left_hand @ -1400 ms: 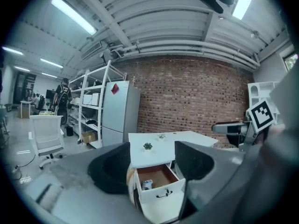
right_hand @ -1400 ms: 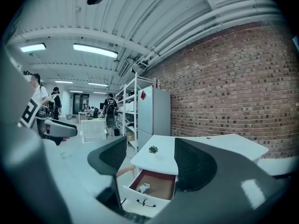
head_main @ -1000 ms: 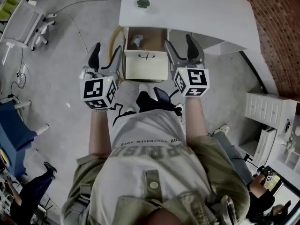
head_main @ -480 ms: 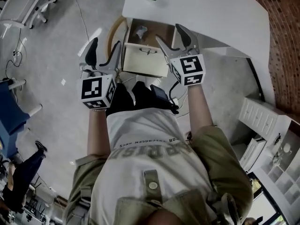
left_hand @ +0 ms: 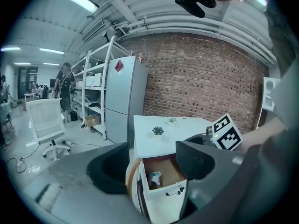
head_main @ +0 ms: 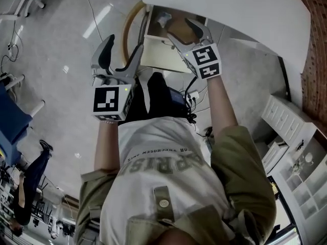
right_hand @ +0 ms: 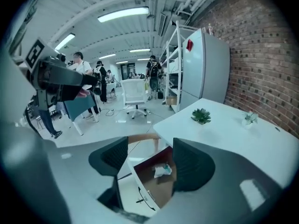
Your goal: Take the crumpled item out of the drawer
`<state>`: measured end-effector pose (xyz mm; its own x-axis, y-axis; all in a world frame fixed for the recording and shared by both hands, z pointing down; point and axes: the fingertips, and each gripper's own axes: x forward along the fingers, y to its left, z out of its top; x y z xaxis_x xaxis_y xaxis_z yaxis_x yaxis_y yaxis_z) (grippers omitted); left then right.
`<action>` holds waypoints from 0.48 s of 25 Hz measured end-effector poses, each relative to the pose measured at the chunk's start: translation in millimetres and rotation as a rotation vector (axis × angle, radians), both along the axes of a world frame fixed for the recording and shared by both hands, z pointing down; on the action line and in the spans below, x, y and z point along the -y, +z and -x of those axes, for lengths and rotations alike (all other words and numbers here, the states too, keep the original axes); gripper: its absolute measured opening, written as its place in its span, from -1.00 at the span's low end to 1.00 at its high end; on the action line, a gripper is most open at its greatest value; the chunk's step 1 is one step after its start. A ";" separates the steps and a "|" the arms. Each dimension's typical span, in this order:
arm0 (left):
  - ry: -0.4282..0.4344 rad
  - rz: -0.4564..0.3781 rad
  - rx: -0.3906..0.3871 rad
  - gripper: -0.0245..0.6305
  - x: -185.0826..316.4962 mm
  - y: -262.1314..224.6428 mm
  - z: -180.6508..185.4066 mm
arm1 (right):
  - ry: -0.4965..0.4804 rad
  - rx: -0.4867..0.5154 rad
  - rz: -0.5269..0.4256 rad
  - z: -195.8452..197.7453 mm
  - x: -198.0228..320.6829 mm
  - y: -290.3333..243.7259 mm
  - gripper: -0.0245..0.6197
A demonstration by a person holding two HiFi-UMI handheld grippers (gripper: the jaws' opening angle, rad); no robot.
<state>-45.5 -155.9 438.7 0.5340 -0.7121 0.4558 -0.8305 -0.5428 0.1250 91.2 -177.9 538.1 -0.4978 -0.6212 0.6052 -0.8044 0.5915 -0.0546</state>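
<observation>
**Head view:** drawer [head_main: 159, 61] stands open under the white desk [head_main: 235, 9]. It has a pale flat front w/ a small dark handle and a bare brown bottom. Crumpled item [head_main: 163, 19] lies inside near the drawer's left wall. It's a small whitish lumpy wad, and I can't tell a long axis or pointing dir. Left tool [head_main: 122, 47] is over the grey glossy floor [head_main: 61, 86] beside the drawer, jaws apart, empty. Right tool [head_main: 182, 28] is above the drawer's right half, jaws spread.

**Left gripper view:** black curved jaws are wide apart w/ nothing gripped. Drawer & wad show beyond the gap. Red brick wall [left_hand: 201, 78] is behind the desk, w/ a small plant [left_hand: 158, 130] on top.

**Right gripper view:** jaws have just been closing slightly but are wide apart, w/ nothing pressed betw. them. Wad sits beyond the gap on the brown bottom, clear of the pads.
</observation>
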 end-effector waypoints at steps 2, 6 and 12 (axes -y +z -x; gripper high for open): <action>0.005 0.017 0.004 0.04 0.8 8.4 4.7 | -0.048 -0.032 0.055 9.0 2.0 27.2 0.02; 0.014 0.042 -0.004 0.04 1.8 21.4 11.3 | -0.134 -0.130 0.143 19.0 6.5 75.6 0.01; 0.014 0.055 -0.008 0.04 14.3 32.0 16.5 | -0.225 -0.264 0.227 23.6 24.9 131.3 -0.04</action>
